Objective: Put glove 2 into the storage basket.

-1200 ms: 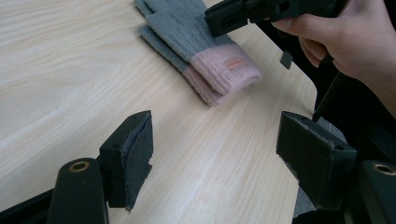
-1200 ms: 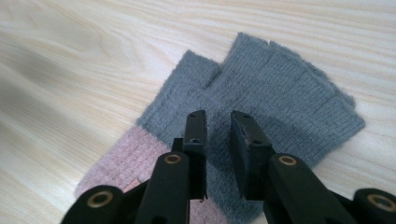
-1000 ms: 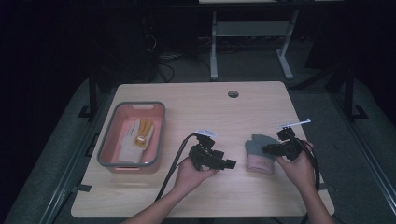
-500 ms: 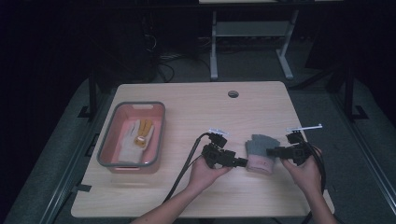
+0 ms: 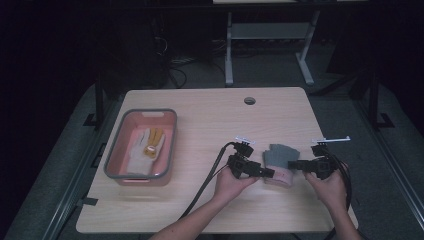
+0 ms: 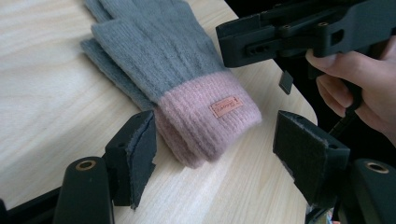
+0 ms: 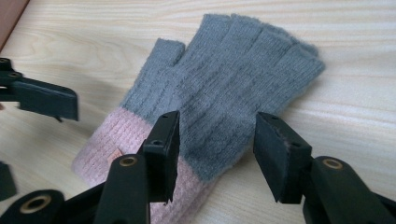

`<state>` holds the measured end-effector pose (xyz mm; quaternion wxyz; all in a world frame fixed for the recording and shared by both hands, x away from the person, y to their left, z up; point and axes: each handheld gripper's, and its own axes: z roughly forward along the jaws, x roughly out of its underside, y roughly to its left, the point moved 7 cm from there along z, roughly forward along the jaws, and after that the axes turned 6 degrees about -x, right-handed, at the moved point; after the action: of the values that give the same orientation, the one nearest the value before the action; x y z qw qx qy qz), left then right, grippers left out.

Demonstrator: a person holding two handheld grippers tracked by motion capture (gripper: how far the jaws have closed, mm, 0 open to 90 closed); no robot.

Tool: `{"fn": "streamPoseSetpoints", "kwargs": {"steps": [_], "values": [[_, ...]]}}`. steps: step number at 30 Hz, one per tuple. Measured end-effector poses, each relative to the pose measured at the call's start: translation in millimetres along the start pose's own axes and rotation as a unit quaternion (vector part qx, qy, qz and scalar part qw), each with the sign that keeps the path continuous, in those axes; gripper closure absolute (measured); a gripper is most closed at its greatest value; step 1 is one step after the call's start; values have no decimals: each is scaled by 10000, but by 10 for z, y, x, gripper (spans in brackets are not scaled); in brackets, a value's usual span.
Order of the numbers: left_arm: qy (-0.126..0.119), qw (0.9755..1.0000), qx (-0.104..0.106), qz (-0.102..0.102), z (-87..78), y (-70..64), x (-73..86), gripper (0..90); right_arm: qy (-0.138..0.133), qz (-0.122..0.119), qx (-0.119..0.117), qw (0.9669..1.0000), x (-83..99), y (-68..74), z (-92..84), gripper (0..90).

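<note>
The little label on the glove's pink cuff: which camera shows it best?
The left gripper view: the label faces the camera on the pink cuff. In the right gripper view a sliver of it peeks beside a jaw. The high view is too small to tell.

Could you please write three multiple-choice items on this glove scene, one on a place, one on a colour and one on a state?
1. Where does the grey glove lie?
A. in the pink tub
B. on the table between the two grippers
C. on the floor

2. What colour is the glove's cuff?
A. pink
B. yellow
C. black

3. How does the right hand-held gripper stand?
A. shut on the glove
B. open, jaws astride the glove's edge
C. shut on the tub's rim

Answers: 1 B, the high view shows it on the table between the left hand-held gripper and the right one, away from the pink tub. 2 A, the ribbed band with the label is pink. 3 B, both pads stand clear of the knit.
</note>
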<state>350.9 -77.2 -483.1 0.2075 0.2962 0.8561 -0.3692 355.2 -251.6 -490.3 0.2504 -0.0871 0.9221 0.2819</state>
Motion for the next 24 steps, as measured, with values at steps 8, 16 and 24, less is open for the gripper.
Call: {"fn": "streamPoseSetpoints", "kwargs": {"steps": [8, 16, 24], "values": [[122, 9998, -82, -143, 158, 12, 24, 312, 45, 100, -117, 9999, 41, -20, 42, 479], [190, 9993, -184, -273, 261, 50, 58, 332, -4, 281, -262, 9993, 92, -72, 63, 459], [266, 9989, -278, -269, 331, 58, 92, 366, -53, 470, -403, 9981, 150, -98, 116, 462]]}}
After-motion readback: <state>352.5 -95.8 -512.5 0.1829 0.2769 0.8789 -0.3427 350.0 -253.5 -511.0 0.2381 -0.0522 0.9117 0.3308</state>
